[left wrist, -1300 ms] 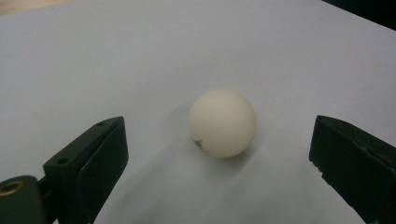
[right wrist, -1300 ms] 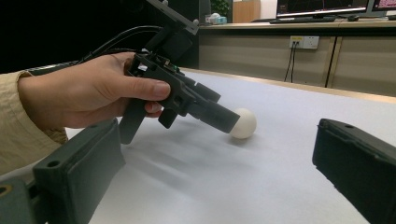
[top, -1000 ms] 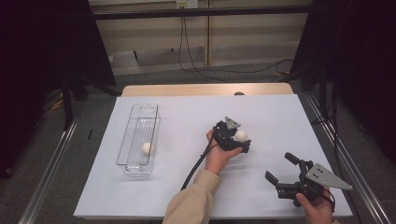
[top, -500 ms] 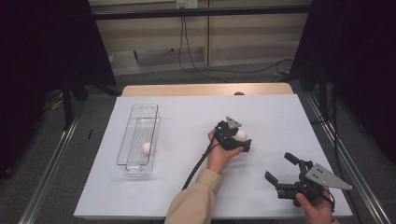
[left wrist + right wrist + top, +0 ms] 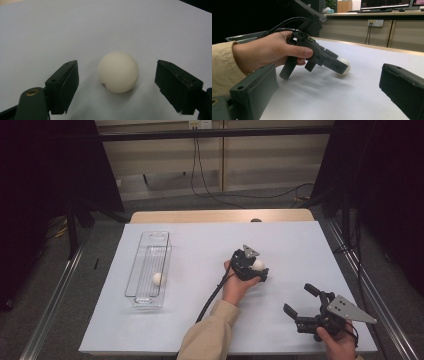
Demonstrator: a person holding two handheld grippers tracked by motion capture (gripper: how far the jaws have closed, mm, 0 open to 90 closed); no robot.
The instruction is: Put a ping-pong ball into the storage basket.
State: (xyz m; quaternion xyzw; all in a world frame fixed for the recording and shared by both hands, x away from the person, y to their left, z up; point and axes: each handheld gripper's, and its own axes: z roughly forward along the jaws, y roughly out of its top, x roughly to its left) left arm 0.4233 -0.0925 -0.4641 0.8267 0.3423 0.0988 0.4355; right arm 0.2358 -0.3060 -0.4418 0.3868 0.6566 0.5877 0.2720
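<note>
Jaws of the left claw [image 5: 117,85] stand apart around the small cream-white round ball [image 5: 118,72], dead ahead at twelve o'clock, untouched.

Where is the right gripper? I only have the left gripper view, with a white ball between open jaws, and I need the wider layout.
Observer: The right gripper is near the table's front right corner, jaws open, holding nothing.
Operator: Are there any other balls?
Observer: Yes, a second white ball lies inside a clear tray on the table's left side.
Operator: Is my ball lifted?
Observer: No, the ball rests on the table, with the left gripper tilted down around it.
</note>
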